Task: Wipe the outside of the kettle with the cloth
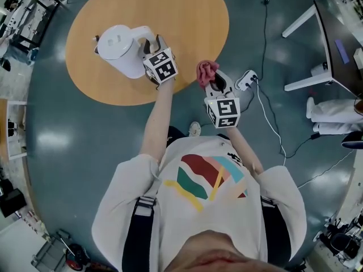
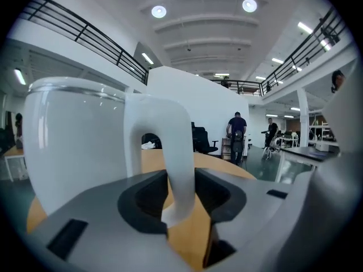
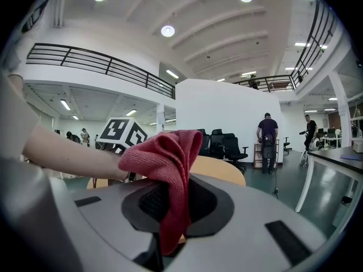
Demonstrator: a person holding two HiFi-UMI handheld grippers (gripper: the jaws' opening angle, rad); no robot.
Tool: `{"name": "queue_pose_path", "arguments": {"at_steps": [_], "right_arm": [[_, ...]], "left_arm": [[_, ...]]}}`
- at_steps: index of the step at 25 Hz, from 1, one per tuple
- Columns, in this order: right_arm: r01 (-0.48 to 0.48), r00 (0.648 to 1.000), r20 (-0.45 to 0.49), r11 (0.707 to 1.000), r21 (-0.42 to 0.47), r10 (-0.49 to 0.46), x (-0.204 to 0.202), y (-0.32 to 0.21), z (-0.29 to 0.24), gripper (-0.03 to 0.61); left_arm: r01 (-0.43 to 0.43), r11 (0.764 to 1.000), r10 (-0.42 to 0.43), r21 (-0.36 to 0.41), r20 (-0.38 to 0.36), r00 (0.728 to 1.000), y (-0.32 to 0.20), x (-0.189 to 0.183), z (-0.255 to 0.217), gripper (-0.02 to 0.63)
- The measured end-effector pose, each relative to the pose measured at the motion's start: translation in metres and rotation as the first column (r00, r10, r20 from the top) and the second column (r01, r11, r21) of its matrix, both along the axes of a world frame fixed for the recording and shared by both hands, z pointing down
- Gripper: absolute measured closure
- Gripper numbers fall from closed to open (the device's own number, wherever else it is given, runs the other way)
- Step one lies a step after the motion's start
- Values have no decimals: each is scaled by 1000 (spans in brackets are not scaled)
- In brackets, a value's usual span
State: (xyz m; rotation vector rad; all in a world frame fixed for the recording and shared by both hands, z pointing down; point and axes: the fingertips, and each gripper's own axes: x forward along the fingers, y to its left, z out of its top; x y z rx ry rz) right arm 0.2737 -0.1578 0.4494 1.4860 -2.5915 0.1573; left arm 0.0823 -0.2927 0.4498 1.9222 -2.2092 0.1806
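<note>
the left gripper point(image 1: 151, 45) has its jaws clenched on the handle point(image 2: 177, 152) of the kettle point(image 1: 120, 51) on the bench point(image 1: 190, 16), while the right gripper point(image 1: 211, 80), jaws grasping the cloth point(image 1: 206, 70), waits near the kettle's handle side, its body lying beyond.

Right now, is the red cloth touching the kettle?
No: the red cloth sits bunched in the right gripper, clearly apart from the white kettle.

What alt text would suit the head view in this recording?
Seen from above, a person's left gripper grips the handle of a white kettle on a round wooden table, while the right gripper holds a bunched red cloth near the table's edge, apart from the kettle.
</note>
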Motion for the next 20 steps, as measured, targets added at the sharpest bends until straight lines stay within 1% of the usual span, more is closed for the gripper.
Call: {"name": "queue_pose_path", "arguments": {"at_steps": [3, 5, 7, 9, 11, 13, 14, 15, 17, 19, 20], "right_arm": [[11, 1000, -5, 1000, -6, -11, -1, 0, 1, 531], [13, 1000, -4, 1000, -9, -13, 2, 0, 4, 531], [17, 1000, -1, 1000, -12, -17, 3, 2, 6, 531], [27, 1000, 2, 1000, -15, -27, 0, 5, 8, 531], [46, 999, 5, 999, -16, -46, -7, 8, 8, 532], [69, 998, 4, 998, -11, -69, -18, 9, 7, 531], [81, 997, 4, 997, -6, -81, -24, 7, 6, 531], [94, 996, 2, 996, 0, -94, -30, 5, 4, 532], [126, 992, -2, 992, 15, -126, -44, 3, 2, 531], [165, 986, 0, 986, 22, -165, -58, 2, 1, 531], [188, 982, 2, 982, 24, -188, -64, 2, 1, 531]], "left_arm": [[-19, 1000, 19, 6, -17, 1000, 1, 1, 4, 428], [-70, 997, 70, 13, -17, 997, 2, 9, 5, 430], [-140, 990, 141, 35, -17, 990, 7, 18, 4, 431], [-222, 973, 223, 65, -12, 975, 17, 25, 4, 431], [-309, 947, 310, 85, -1, 951, 33, 30, 4, 431], [-377, 923, 377, 82, 11, 926, 53, 33, 4, 430], [-399, 914, 398, 77, 17, 917, 61, 35, 5, 431], [-411, 909, 410, 73, 26, 912, 70, 35, 5, 430], [-415, 907, 412, 66, 56, 909, 86, 33, 6, 431], [-400, 914, 396, 64, 74, 915, 104, 26, 10, 431], [-387, 920, 383, 66, 69, 921, 112, 22, 12, 431]]}}
